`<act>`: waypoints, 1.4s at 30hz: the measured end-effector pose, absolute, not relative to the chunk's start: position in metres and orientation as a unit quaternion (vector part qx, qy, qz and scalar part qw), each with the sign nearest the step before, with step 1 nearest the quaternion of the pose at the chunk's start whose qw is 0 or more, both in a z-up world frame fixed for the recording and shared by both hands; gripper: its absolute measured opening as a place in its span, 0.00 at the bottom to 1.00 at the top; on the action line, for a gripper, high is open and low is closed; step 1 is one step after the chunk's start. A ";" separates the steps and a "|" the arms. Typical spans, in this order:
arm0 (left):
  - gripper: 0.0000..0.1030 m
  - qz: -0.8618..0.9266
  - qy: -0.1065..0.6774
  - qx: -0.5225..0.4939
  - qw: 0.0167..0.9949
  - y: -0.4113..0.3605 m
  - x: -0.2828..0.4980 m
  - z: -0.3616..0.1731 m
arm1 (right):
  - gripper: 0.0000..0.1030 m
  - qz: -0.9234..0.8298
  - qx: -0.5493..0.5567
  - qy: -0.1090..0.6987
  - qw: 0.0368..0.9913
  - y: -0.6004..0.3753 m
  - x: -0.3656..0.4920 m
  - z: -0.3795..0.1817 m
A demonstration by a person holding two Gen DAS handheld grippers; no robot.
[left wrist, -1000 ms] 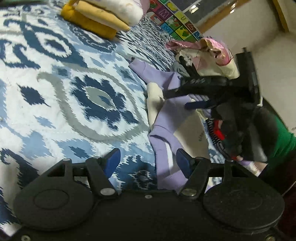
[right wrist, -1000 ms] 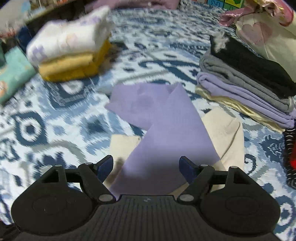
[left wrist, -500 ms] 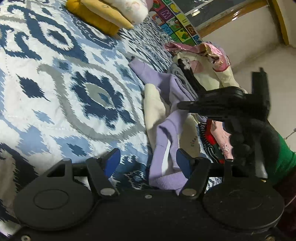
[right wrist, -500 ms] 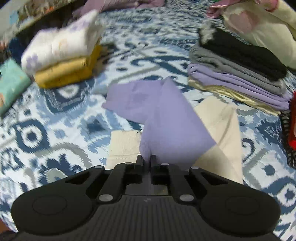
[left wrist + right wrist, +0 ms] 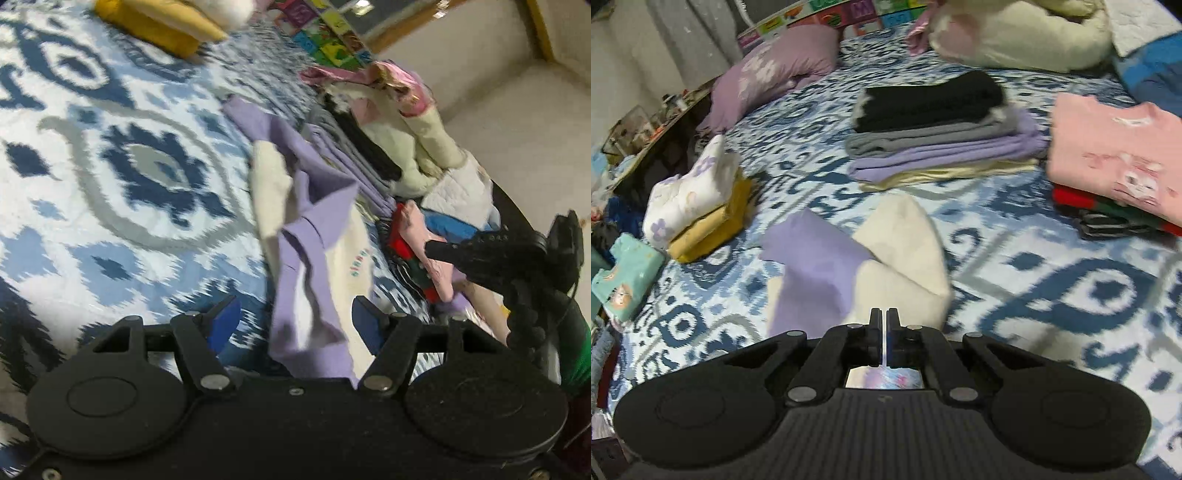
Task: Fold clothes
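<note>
The left gripper has its jaws spread wide around the lavender-and-cream garment, mid-frame on the bed. The right gripper has jaws pressed together, pinching the garment's cream edge.

Both wrist cameras sit low and close over the bedspread, the left looking rightward, the right looking ahead, sharing the purple-and-cream garment and folded stack.

Folded stacks probably ringing bedspread
</note>
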State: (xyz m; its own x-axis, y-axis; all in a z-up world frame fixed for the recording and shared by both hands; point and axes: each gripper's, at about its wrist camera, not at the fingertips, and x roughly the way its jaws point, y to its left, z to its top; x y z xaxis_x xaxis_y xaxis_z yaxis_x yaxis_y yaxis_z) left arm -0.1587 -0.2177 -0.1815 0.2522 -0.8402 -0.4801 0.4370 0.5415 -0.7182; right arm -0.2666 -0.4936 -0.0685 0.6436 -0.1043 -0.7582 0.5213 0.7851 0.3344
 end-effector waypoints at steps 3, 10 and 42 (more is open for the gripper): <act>0.65 -0.413 0.444 -0.230 0.761 -0.217 -0.158 -0.183 | 0.10 -0.159 0.273 0.388 0.866 -0.484 -0.264 -0.068; 0.65 -0.396 0.445 -0.237 0.768 -0.214 -0.155 -0.187 | 0.81 -0.113 0.228 0.441 0.861 -0.417 -0.195 -0.083; 0.65 -0.445 0.436 -0.188 0.759 -0.229 -0.170 -0.184 | 0.06 -0.232 0.361 0.360 0.829 -0.499 -0.315 -0.091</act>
